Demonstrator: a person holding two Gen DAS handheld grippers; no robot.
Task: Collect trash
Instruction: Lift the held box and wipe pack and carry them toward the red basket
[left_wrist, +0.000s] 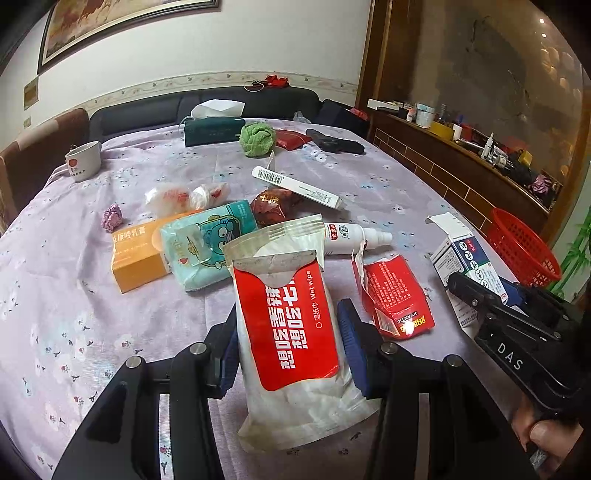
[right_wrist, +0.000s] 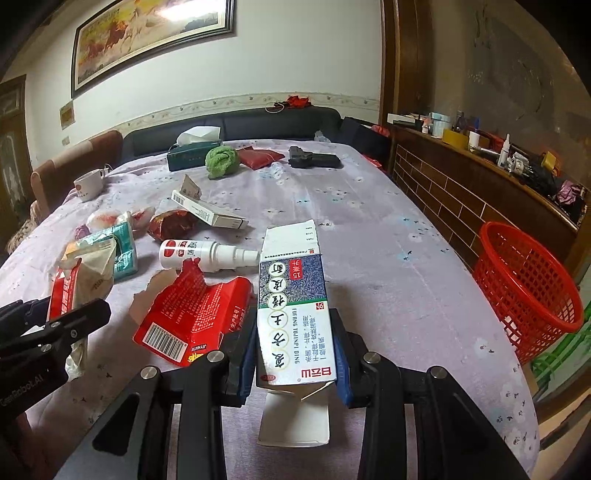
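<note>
My left gripper (left_wrist: 290, 317) is shut on a red and white wet wipe packet (left_wrist: 291, 266), its torn top pointing away from me, held just above the lilac tablecloth. My right gripper (right_wrist: 295, 317) is shut on a white and blue medicine box (right_wrist: 291, 266) with open end flaps. In the left wrist view the right gripper (left_wrist: 484, 288) stands at the right edge with that box (left_wrist: 461, 254). Beside it, off the table's right side, is a red mesh basket (right_wrist: 524, 288). A torn red carton (right_wrist: 192, 314) lies between the two grippers.
On the cloth lie a white spray bottle (left_wrist: 354, 236), an orange box (left_wrist: 136, 254), a teal tissue pack (left_wrist: 210, 243), a long white box (left_wrist: 295, 186), crumpled wrappers (left_wrist: 271, 206) and a mug (left_wrist: 83, 160). A cluttered wooden counter (left_wrist: 461, 155) runs along the right.
</note>
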